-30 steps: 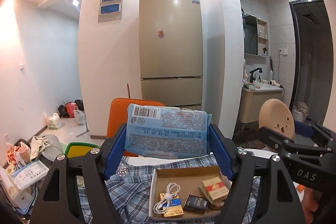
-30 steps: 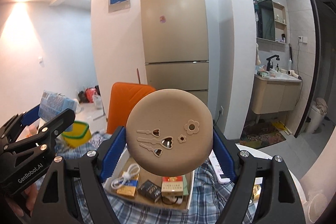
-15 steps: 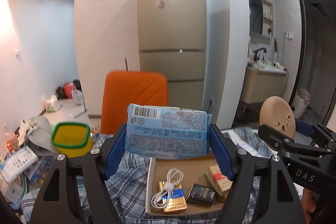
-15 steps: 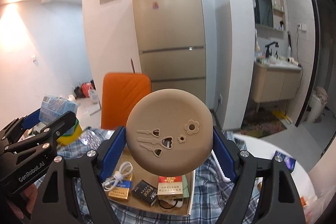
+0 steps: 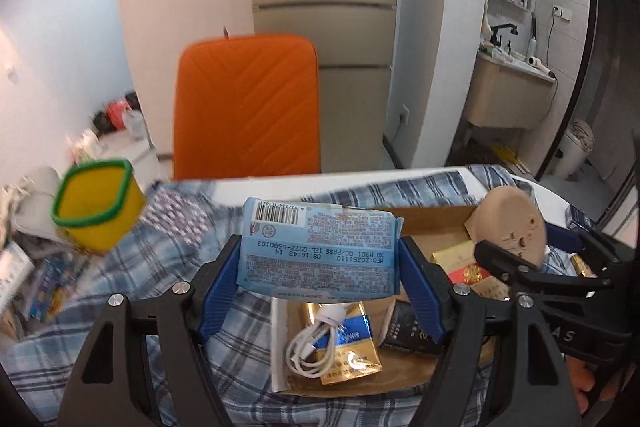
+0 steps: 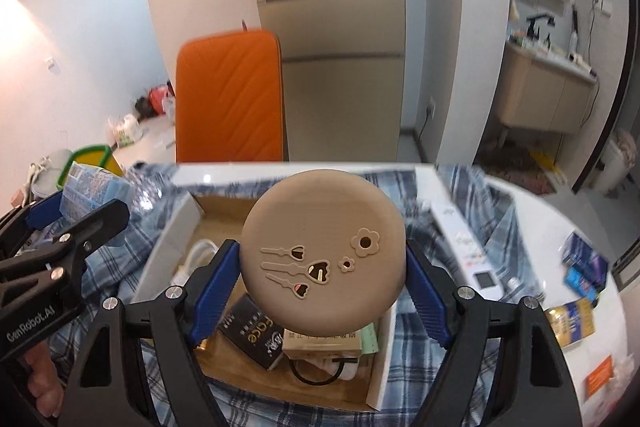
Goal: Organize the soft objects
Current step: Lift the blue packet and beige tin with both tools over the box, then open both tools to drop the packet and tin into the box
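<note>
1. Nearest, the left gripper (image 5: 320, 267) is clamped on a blue tissue pack (image 5: 320, 251), and the right gripper (image 6: 323, 271) is clamped on a round tan pad (image 6: 323, 251).
2. Below both sits an open cardboard box (image 6: 176, 239), crowded with a white cable (image 5: 316, 343) and small cartons; lower slowly, one item at a time, releasing only once it rests flat.
3. Beyond, a yellow bin (image 5: 96, 203) and an orange chair (image 5: 248, 107) stand clear.

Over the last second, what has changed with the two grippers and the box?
Both grippers tipped downward and closer to the cardboard box: the fridge top has left view and the box fills more of each picture. Unchanged: the left gripper is still shut on the blue packet, the right gripper still shut on the tan disc. Nothing was let go.
</note>
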